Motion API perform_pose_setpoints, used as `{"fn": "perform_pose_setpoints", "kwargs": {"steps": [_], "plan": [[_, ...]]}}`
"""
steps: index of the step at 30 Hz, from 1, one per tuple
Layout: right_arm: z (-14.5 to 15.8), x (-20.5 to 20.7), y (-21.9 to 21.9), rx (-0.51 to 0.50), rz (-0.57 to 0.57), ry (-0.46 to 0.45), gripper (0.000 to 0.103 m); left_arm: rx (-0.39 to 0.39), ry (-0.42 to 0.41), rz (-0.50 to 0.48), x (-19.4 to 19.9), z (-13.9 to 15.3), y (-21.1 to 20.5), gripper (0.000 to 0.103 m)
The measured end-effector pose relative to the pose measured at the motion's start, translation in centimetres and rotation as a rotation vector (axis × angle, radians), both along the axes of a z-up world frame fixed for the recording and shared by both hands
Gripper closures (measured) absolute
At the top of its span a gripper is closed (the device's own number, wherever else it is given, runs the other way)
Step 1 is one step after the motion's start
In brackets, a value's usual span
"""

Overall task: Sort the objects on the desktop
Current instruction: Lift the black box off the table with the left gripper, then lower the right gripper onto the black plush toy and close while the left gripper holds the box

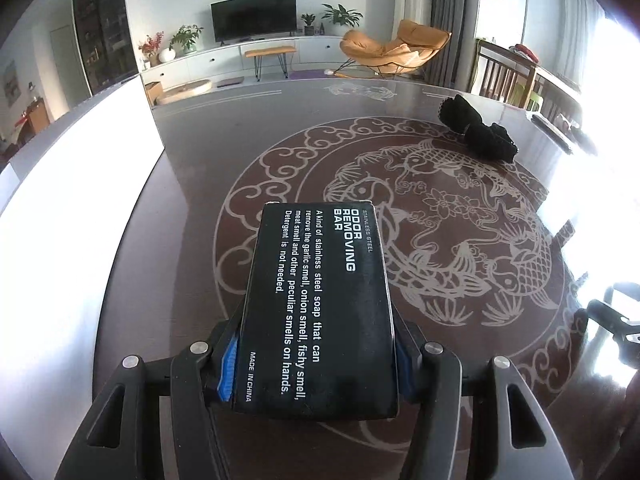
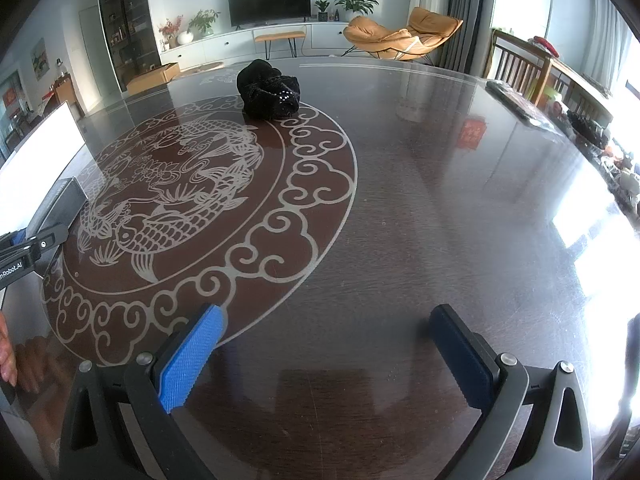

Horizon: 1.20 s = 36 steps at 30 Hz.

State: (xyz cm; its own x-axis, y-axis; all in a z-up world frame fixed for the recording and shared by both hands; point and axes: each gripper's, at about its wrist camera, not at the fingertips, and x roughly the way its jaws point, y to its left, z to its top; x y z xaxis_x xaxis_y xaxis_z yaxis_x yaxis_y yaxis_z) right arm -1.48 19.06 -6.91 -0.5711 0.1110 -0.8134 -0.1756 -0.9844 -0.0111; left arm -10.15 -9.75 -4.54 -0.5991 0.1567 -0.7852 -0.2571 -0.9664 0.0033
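Observation:
My left gripper point(image 1: 316, 368) is shut on a black box point(image 1: 320, 300) printed "Odor Removing Bar", held above the dark round table point(image 1: 208, 152) with its fish pattern. The box also shows at the left edge of the right wrist view point(image 2: 60, 204), clamped in the left gripper there. A black crumpled cloth point(image 1: 478, 130) lies on the far right of the table; in the right wrist view it point(image 2: 268, 92) lies at the far side of the pattern. My right gripper point(image 2: 324, 356) is open and empty, low over the table's near side.
A bright white box or panel point(image 1: 80, 208) stands at the table's left edge. A dark flat object point(image 2: 520, 104) lies near the far right edge, with clutter beyond. Wooden chairs point(image 2: 520, 64) stand by the right side.

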Motion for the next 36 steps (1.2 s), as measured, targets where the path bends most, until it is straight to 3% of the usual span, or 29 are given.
{"fn": "perform_pose_setpoints", "kwargs": {"steps": [3,7,13,22,24,26,28,32,36], "plan": [[0.1,-2.0,0.0,-0.007,0.074,-0.024,0.0,0.001,0.0,0.0,0.0,0.0,0.0,0.045],[1.0,-8.2,-0.1,0.033,0.172,-0.043,0.0,-0.001,0.0,0.001,0.0,0.0,0.1,0.045],[2.6,-17.6,-0.8,0.084,0.188,-0.061,0.0,-0.001,0.0,0.001,0.0,-0.1,0.1,0.045],[1.4,-23.6,-2.8,0.081,0.209,-0.144,0.0,0.001,-0.001,0.001,0.0,-0.1,0.2,0.045],[1.0,-23.7,-2.9,0.026,0.235,-0.149,0.02,0.0,-0.001,0.001,0.0,-0.1,0.1,0.045],[1.4,-22.9,-2.7,-0.003,0.221,-0.11,0.048,0.001,-0.001,0.002,0.0,-0.1,0.2,0.045],[1.6,-21.7,-2.7,-0.01,0.222,-0.095,0.061,0.0,-0.001,0.002,0.0,-0.1,0.2,0.045],[1.5,-17.2,-3.4,-0.026,0.24,-0.059,0.062,0.0,-0.001,0.003,0.0,-0.1,0.2,0.045],[1.1,-9.3,-5.2,-0.04,0.285,-0.009,0.062,0.003,-0.002,0.004,0.0,-0.1,0.2,0.045]]}}
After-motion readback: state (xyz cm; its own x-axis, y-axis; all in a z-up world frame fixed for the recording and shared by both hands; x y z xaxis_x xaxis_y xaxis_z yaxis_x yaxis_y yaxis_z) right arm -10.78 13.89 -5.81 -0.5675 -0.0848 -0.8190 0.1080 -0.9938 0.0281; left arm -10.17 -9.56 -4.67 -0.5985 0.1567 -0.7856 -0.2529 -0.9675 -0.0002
